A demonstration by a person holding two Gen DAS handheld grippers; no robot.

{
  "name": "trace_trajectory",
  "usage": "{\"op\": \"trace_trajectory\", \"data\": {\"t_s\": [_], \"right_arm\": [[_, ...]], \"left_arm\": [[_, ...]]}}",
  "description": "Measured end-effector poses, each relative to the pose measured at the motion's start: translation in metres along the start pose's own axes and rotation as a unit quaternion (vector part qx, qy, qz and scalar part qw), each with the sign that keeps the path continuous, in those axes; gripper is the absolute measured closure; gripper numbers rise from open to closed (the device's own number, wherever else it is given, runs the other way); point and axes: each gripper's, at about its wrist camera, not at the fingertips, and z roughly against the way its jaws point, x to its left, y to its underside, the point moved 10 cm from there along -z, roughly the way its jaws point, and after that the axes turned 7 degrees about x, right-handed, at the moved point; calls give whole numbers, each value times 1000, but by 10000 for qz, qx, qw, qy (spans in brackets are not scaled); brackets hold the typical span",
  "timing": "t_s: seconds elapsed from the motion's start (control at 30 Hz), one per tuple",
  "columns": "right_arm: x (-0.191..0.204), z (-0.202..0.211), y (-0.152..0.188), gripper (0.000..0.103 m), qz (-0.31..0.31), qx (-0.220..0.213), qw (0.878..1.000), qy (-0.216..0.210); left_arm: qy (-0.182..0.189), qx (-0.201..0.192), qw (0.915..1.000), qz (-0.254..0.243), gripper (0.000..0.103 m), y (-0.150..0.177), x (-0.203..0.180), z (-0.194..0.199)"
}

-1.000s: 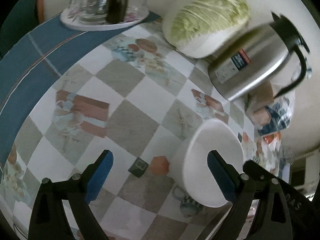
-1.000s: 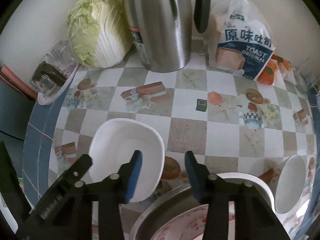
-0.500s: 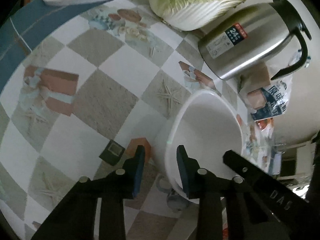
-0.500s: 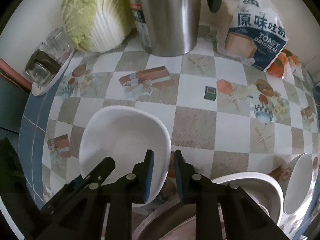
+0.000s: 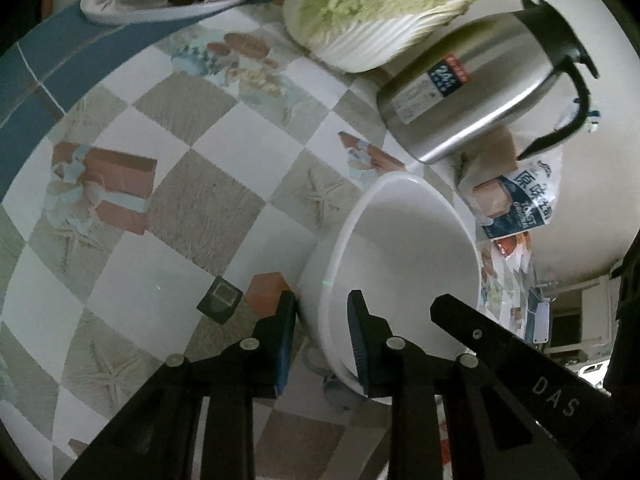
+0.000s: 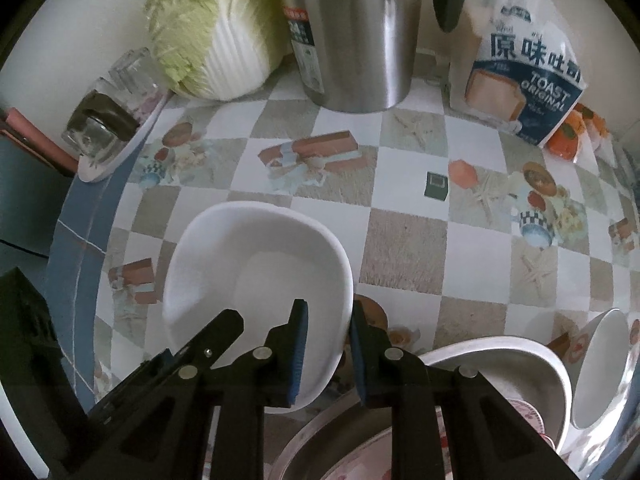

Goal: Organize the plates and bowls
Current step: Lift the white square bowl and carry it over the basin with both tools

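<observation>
We cannot see the near rim of the white rounded-square bowl [image 5: 404, 264] in either view, since the black arms of both grippers cover it, and the steel jug beside it loses its top to the edge of the right wrist view. Below the right gripper [image 6: 329, 320], a metal basin [image 6: 316, 440] and a patterned plate inside it are cut off by the frame, so we cannot make out what else they carry. A second white bowl [image 6: 600, 364] shows only edge-on at the far right of the basin.

A second ago both grippers stood wide apart around the white rounded-square bowl; now each has drawn in on its rim.

The left gripper [image 5: 322, 312] is closing, its blue pads either side of the bowl's left wall, one outside and one inside. The right gripper is clamped on the bowl's right rim. The bowl sits on the checkered table [image 6: 404, 248], in front of the steel jug [image 6: 360, 32] and just left of the basin.
</observation>
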Motion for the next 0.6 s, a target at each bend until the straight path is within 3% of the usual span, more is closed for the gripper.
{"op": "trace_trajectory", "data": {"t_s": [0.6], "right_arm": [[-9,107,29,81,146,-903,9954,-298]], "left_arm": [[173,-693,9937,-869,76,24,-67,81]]}}
